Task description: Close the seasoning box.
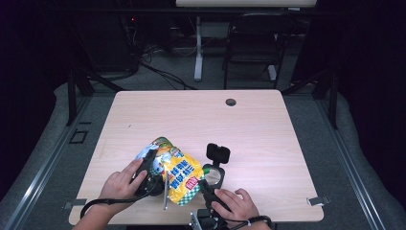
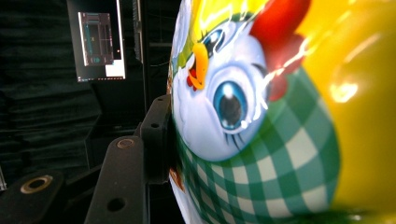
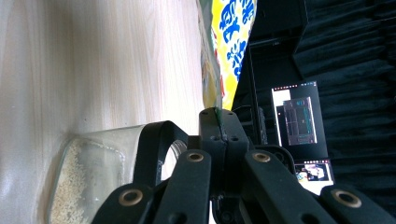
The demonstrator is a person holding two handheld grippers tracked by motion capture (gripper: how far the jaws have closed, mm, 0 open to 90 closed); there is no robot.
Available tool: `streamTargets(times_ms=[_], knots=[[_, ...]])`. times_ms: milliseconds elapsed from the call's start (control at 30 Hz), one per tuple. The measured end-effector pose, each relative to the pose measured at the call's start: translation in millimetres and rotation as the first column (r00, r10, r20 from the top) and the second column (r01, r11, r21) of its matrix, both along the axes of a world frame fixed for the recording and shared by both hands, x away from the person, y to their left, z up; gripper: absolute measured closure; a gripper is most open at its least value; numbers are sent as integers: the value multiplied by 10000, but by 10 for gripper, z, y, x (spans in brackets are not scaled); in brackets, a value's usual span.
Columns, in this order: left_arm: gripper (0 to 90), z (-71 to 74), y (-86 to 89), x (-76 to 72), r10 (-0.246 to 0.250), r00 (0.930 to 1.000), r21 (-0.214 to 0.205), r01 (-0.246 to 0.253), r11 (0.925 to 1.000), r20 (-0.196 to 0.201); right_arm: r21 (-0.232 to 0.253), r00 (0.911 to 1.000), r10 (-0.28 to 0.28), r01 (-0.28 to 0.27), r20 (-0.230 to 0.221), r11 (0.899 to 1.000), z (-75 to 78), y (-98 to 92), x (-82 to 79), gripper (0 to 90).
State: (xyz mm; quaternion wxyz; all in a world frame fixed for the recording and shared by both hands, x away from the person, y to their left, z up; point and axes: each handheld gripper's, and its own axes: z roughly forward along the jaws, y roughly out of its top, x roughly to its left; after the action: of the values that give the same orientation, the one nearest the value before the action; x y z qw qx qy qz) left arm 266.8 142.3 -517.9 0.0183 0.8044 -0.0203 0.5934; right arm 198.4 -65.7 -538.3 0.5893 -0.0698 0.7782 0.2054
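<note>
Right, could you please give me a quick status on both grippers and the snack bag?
Left gripper clamped across snack bag. Right gripper pinching bag's edge. Bag lifted over table. Glass jar beside right gripper.

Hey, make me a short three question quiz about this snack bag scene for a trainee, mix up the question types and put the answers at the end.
1. True or false: the right gripper is shut on a corner of the snack bag.
2. Multiple choice: what stands on the table beside the right gripper? A) a glass jar B) a red mug C) a metal bowl
3. Short answer: which gripper presses on the cartoon chicken side of the bag?

Key:
1. True; its jaws pinch the bag's edge.
2. A; the glass jar has pale grains in it.
3. The left gripper; in its own view the chicken face sits against one jaw.
</note>
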Motion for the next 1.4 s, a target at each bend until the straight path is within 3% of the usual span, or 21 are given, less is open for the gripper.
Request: streamTargets(times_ms=[233, 367, 667, 833, 900, 1233, 1400], knots=[[548, 47, -6, 3, -6, 10000, 187, 7, 9998, -37, 111, 10000, -35, 35, 18, 9999, 6, 5, 0, 900], [548, 89, -19, 4, -71, 9999, 525, 66, 9986, 105, 114, 10000, -55, 55, 29, 9999, 3, 9, -1, 900], [549, 149, -56, 19, -134, 9999, 923, 131, 9956, 30, 94, 9999, -100, 100, 54, 9999, -6, 4, -2, 900], [549, 151, -72, 28, -265, 9994, 955, 241, 9951, 240, 262, 9998, -219, 218, 32, 9994, -17, -2, -2, 900], [549, 172, -87, 24, -245, 9995, 1178, 223, 9928, 176, 236, 9997, -216, 214, 76, 9995, -27, -1, -3, 900], [564, 219, -118, 40, -311, 9995, 1336, 301, 9906, 55, 424, 9994, -344, 340, 66, 9985, -34, -11, -13, 900], [566, 227, -133, 52, -487, 9986, 1492, 451, 9878, 208, 454, 9995, -316, 315, 18, 9985, -52, -17, -9, 900]])
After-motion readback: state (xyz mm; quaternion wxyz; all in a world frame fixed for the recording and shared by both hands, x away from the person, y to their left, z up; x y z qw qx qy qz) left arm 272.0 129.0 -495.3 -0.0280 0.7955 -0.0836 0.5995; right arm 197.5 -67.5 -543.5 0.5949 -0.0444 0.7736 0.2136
